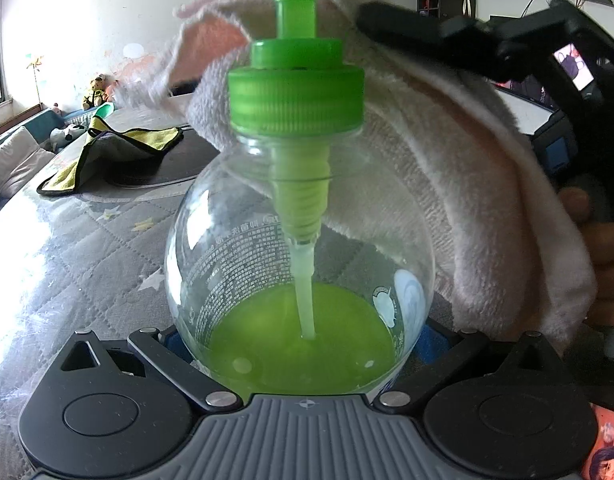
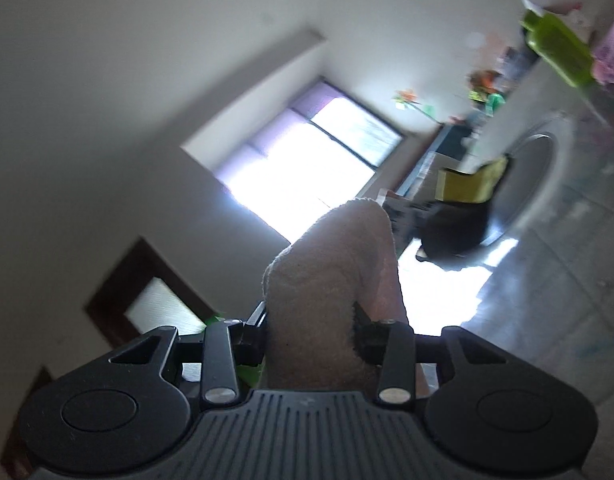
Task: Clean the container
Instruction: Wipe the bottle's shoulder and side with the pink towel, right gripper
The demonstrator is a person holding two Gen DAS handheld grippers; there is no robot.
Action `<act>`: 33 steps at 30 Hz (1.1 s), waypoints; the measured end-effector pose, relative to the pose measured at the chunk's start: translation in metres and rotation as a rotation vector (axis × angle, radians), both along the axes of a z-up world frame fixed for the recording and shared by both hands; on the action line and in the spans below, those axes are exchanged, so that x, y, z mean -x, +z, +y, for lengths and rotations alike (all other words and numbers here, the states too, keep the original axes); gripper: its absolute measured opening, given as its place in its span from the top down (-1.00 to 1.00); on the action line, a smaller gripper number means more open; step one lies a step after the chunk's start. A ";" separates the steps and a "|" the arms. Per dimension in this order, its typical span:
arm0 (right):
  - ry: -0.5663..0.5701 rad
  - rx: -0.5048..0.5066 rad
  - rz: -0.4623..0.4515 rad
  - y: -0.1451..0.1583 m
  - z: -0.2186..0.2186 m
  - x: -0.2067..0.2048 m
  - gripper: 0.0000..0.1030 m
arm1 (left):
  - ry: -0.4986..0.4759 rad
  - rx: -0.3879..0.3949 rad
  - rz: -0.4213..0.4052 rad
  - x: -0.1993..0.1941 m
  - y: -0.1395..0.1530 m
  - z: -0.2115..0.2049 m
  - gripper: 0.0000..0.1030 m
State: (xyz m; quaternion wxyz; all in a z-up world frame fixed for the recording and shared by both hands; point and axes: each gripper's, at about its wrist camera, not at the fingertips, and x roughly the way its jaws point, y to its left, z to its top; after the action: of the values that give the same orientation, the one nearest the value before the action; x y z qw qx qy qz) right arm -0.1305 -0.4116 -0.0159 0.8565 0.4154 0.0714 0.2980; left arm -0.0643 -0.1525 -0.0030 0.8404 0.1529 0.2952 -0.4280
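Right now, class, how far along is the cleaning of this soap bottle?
Done: the left claw holds the round clear bottle steady, and the right claw is shut on the pale cloth. In hand: the cloth drapes against the bottle's far side behind the green pump cap, so wiping looks underway. Left: the near face; I cannot tell how clean it is.

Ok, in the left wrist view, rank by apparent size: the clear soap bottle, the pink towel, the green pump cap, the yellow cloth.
1-2. Clear soap bottle and pink towel: alike, and both sit close to the lens, so unranked.
3. Green pump cap.
4. Yellow cloth, though it lies farther back, so its true size is unsure.
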 end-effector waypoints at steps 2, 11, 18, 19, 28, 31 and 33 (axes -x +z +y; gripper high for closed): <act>0.000 0.004 -0.001 0.000 0.000 -0.001 0.21 | 0.000 0.000 0.000 0.000 0.000 0.000 -1.00; -0.062 0.100 0.182 -0.012 0.004 -0.022 0.21 | 0.000 0.000 -0.001 0.001 0.000 0.000 -1.00; -0.098 0.149 0.292 -0.020 0.006 -0.032 0.21 | 0.000 -0.001 -0.001 0.001 0.000 0.000 -1.00; -0.105 0.166 0.313 -0.021 0.007 -0.033 0.21 | 0.000 -0.001 -0.001 0.001 0.000 0.000 -1.00; -0.120 0.174 0.359 -0.024 0.007 -0.032 0.21 | 0.000 0.000 -0.001 0.001 0.000 0.000 -1.00; -0.104 0.163 0.330 -0.021 0.008 -0.029 0.21 | 0.000 -0.001 -0.001 0.001 0.000 -0.001 -1.00; -0.102 0.155 0.304 -0.019 0.008 -0.026 0.21 | 0.000 -0.001 -0.001 0.001 0.000 0.000 -1.00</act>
State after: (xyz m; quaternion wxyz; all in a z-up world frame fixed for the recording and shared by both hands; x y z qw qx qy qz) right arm -0.1049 -0.4032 -0.0347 0.8793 0.3914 0.2019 0.1814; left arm -0.0649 -0.1529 -0.0029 0.8404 0.1536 0.2950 -0.4279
